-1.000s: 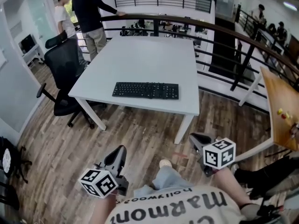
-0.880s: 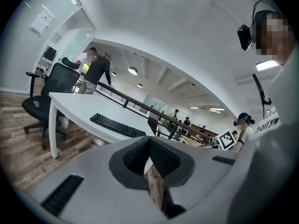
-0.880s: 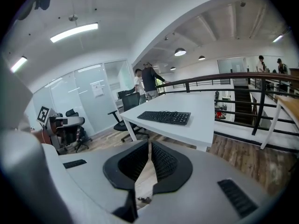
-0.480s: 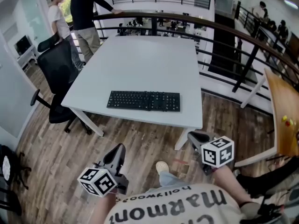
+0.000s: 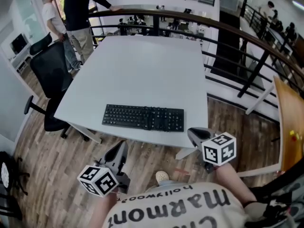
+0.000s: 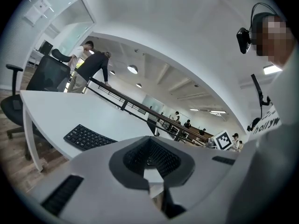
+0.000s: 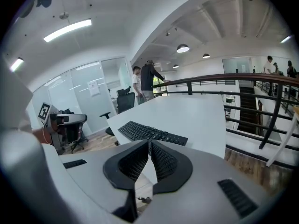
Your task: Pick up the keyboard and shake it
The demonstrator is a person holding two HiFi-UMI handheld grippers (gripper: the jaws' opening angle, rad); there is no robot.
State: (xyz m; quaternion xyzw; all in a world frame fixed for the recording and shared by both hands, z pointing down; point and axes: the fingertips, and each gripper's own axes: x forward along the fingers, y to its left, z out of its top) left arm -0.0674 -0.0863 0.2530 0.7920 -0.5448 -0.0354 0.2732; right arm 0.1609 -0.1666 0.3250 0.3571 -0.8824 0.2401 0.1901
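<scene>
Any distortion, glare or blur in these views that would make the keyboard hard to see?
Head view: fisheye bends the railing and table edges; light even, keyboard sharp. Left gripper view: heavy barrel distortion, dark corners, the shut left tongs soft up close. Right gripper view: ceiling light bright, no glare on the keyboard; shut right tongs slightly blurred.

Left gripper (image 5: pixel 119 151) held low at front-left, tips pointing forward, jaws closed together with nothing between them. Right gripper (image 5: pixel 193 134) held a little further forward on the right side, jaws likewise together and empty; right forearm (image 5: pixel 232 183) bare, extended forward behind it
</scene>
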